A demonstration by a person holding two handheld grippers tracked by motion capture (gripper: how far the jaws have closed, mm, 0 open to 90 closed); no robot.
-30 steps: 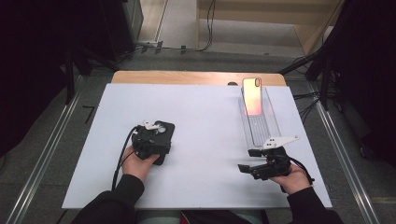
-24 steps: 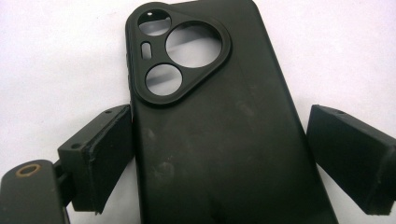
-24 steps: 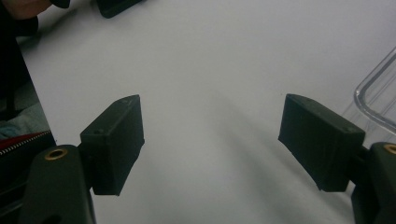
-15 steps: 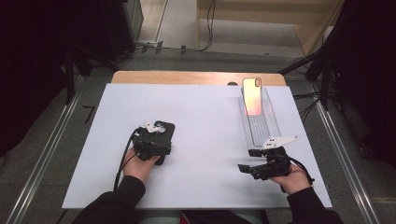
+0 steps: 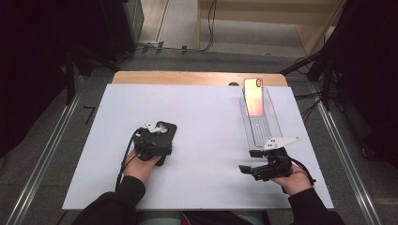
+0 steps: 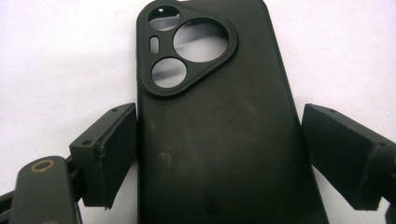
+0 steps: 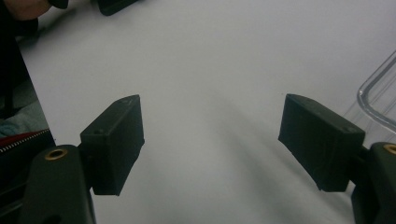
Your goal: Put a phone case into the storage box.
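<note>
A black phone case [image 6: 219,140] lies back up on the white table top, its camera cutout pointing away from me; from above the case [image 5: 168,130] pokes out past my left gripper [image 5: 152,140]. The left gripper [image 6: 219,112] straddles the case. Its jaws have just been closing: the left pad [image 6: 112,154] is at the case's edge, and the right pad [image 6: 336,149] stands a sliver off it. My right gripper [image 5: 249,161] rests at the front right, and in its own view the right gripper [image 7: 210,121] is open over bare table.
A clear narrow tray [image 5: 263,129] stands at the back right with a phone [image 5: 253,96] leaning upright at its far end. A corner of the tray [image 7: 378,93] shows beside the right jaw. The white table top [image 5: 206,117] ends close to the person's sleeves.
</note>
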